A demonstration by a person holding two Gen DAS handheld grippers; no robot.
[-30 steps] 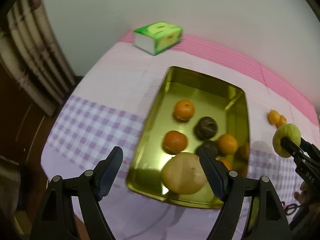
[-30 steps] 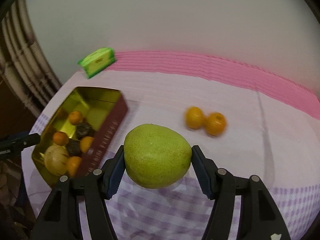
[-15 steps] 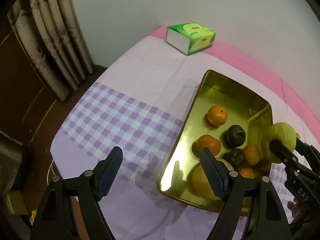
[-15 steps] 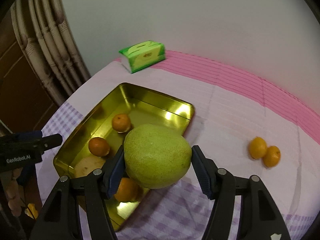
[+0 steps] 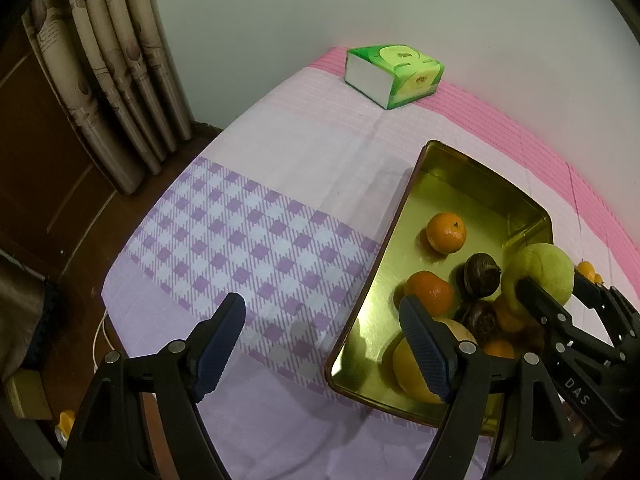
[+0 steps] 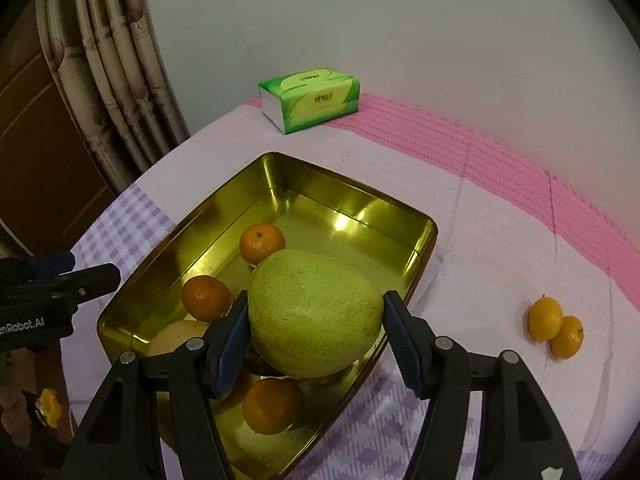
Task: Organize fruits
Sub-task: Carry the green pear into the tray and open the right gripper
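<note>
Gripping a large green pear (image 6: 316, 312) between both pads, the right gripper (image 6: 316, 332) holds it over the near half of a gold metal tray (image 6: 352, 196). Under and ahead of the pear lie several mandarins (image 6: 262, 243), two dark round fruits (image 5: 481, 275) and a pale yellow pear (image 5: 416, 364). The left gripper (image 5: 322, 346), jaws wide and holding nothing, hovers over the checked tablecloth (image 5: 248, 240) by the tray's left edge. Two loose mandarins (image 6: 554, 326) sit to the right, a green tissue pack (image 6: 310, 98) far ahead
</note>
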